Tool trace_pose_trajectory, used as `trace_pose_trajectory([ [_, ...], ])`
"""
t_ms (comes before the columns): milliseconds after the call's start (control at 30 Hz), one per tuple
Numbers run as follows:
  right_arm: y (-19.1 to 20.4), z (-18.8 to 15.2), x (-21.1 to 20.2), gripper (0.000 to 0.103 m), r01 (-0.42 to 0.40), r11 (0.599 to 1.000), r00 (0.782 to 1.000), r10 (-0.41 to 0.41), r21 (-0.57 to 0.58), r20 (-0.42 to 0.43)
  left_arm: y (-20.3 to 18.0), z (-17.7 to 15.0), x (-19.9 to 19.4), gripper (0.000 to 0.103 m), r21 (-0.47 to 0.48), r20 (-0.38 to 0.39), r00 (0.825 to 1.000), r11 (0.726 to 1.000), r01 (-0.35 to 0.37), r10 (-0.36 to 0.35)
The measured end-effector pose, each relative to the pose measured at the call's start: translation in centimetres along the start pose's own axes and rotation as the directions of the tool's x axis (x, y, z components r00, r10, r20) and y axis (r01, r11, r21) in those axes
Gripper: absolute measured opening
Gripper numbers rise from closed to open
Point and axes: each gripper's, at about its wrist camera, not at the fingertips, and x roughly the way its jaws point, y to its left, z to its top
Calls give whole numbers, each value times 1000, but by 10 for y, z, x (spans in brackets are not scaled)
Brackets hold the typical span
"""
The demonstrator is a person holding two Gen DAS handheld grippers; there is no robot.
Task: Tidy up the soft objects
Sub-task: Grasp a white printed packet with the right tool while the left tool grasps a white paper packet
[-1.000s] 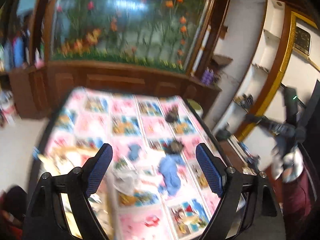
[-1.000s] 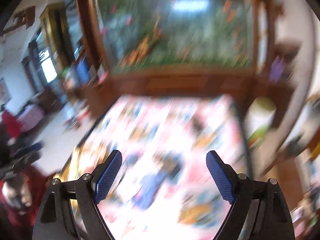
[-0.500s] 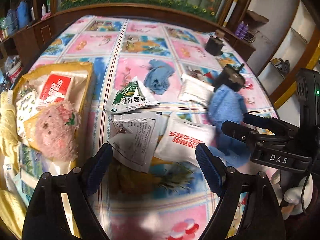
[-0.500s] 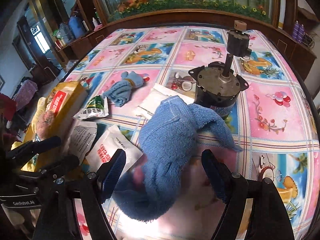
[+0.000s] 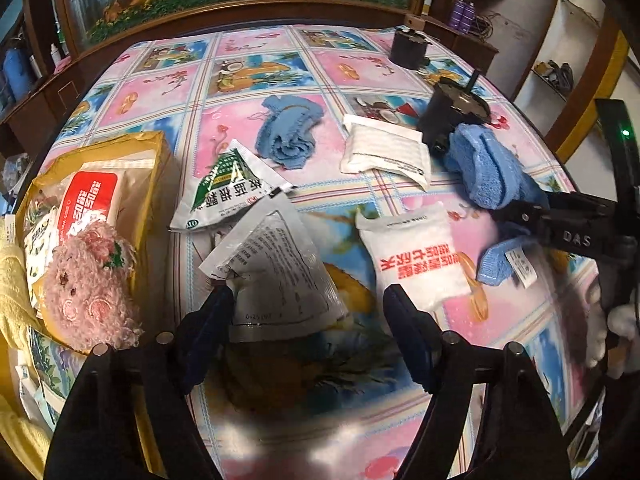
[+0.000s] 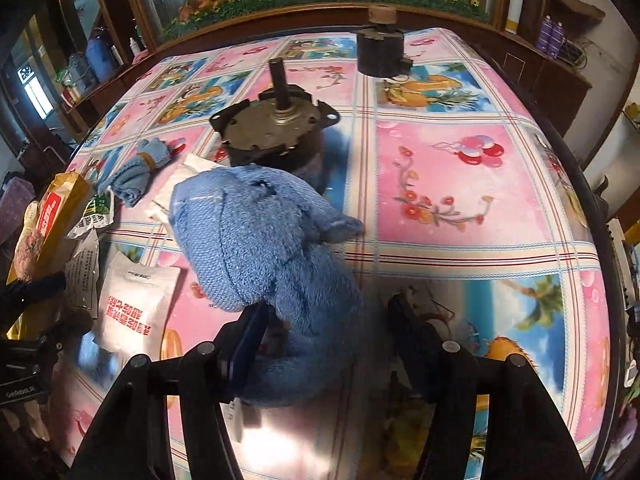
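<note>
Right gripper (image 6: 326,344) jaws spread, blue towel (image 6: 260,248) bunched between them, touching the left finger (image 6: 246,340), not clamped; towel leans against the motor (image 6: 276,132) behind it. Left gripper (image 5: 308,336) also released, straddling a clear crumpled pouch (image 5: 276,276), left pad at its corner. White packet (image 5: 416,256) just right of it, green sachet (image 5: 228,188) behind. Second blue cloth (image 5: 286,132) mid-table, white pad (image 5: 384,148) beside. Yellow bag (image 5: 132,184) far left holds pink plush (image 5: 86,292). Tablecloth (image 6: 460,184) floral.
</note>
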Motion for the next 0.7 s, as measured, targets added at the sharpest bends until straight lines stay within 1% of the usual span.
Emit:
trace_pose_trajectory([
  [33,-2,0,-1,65,3,1000,1000,-3,-1,-4,0,-3,-6,75,-4,1,999,999,33,-33],
  [100,-6,0,-12,65,-26,999,1000,26,19,16,2,-7,-15,75,-30,12,996,996,87,-86],
  [133,-6,-1,-20,66,-46,999,998,45,26,42,4,-8,-19,75,-44,25,995,994,102,-101],
  [167,-4,-1,-30,66,-72,997,995,70,24,73,4,-8,-21,75,-41,39,995,995,96,-95],
  [200,0,0,-38,69,-98,995,990,96,16,98,5,-8,-19,75,-25,44,997,997,67,-65],
  [233,6,0,-46,70,-130,991,984,129,1,124,7,-7,-14,75,-20,37,999,1000,13,-12],
  [267,11,0,-53,73,-157,988,977,157,-15,143,9,-7,-12,75,-19,44,999,1000,-16,17],
  [300,18,-1,-60,74,-184,982,969,187,-36,159,10,-5,-11,75,-17,55,998,1000,-12,13],
  [400,33,-1,-69,75,-229,970,954,240,-81,178,18,3,-6,75,-39,69,996,998,-54,57],
  [500,48,0,-66,75,-249,963,952,263,-100,158,29,12,2,75,-69,81,992,993,-96,101],
  [533,51,0,-64,75,-255,961,952,268,-106,148,34,15,2,75,-87,85,991,991,-99,107],
  [567,56,-1,-61,75,-266,957,950,280,-117,135,38,15,0,75,-112,86,992,990,-86,96],
  [600,61,-3,-59,75,-281,950,947,297,-134,120,41,14,-5,75,-139,89,994,989,-57,70],
  [633,68,-5,-57,75,-300,940,942,319,-161,106,40,11,-14,75,-151,108,994,988,-12,28],
  [667,75,-9,-54,75,-318,927,936,340,-197,88,37,9,-23,75,-141,134,991,990,22,-3],
  [700,86,-12,-50,75,-331,911,932,356,-246,62,33,5,-33,75,-133,161,987,990,37,-15],
])
